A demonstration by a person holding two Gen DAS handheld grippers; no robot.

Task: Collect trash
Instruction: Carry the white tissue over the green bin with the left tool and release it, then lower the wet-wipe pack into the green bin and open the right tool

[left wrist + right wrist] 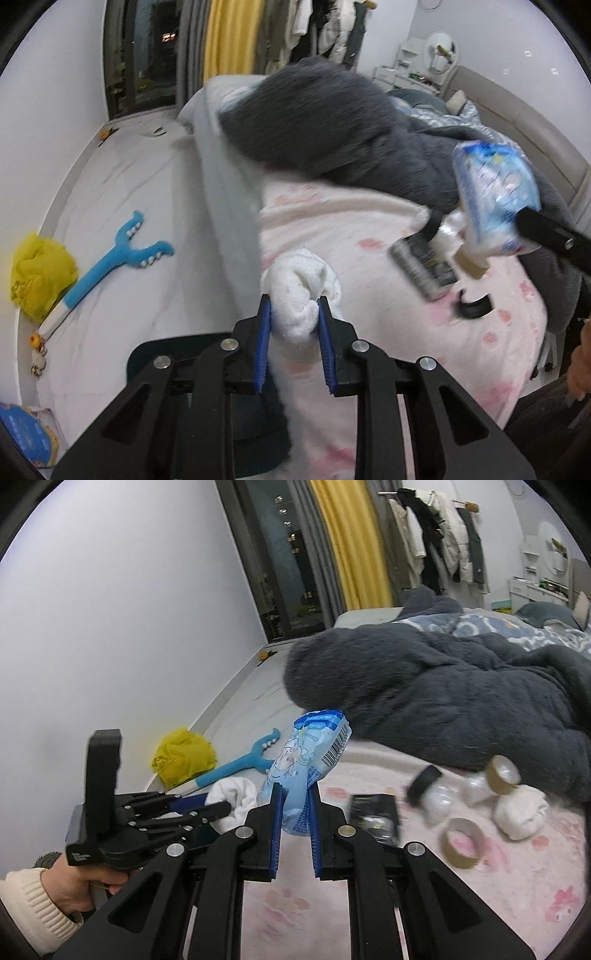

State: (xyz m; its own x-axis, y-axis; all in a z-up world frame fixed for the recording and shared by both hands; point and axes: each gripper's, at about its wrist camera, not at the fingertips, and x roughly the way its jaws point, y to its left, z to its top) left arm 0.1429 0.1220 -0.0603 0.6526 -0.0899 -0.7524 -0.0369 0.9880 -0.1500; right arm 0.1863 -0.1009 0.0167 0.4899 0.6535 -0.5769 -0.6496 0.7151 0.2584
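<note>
Left wrist view shows the left hand-held gripper (294, 314) clamped on a white tissue wad (301, 291) above the bed (369, 332). The right hand-held gripper (294, 801) pinches a blue wrapper (306, 753) by its lower end; it could slip free. Only the right wrist view shows what seem to be tape rolls (463, 843), blurred, and more wads (521, 812).

Both cams ride right on the grippers, looking forward and down along the fingers, close over the pink-print bed sheet (369, 221). The left wrist view sits at the sheet's left edge, so it catches the floor beside it. The right wrist view sits further right. Both share the sheet (369, 904), the gray fuzzy blanket (332, 118) (443, 694) behind it and the yellow plastic bag (40, 273) (184, 757) on the floor to its left.
</note>
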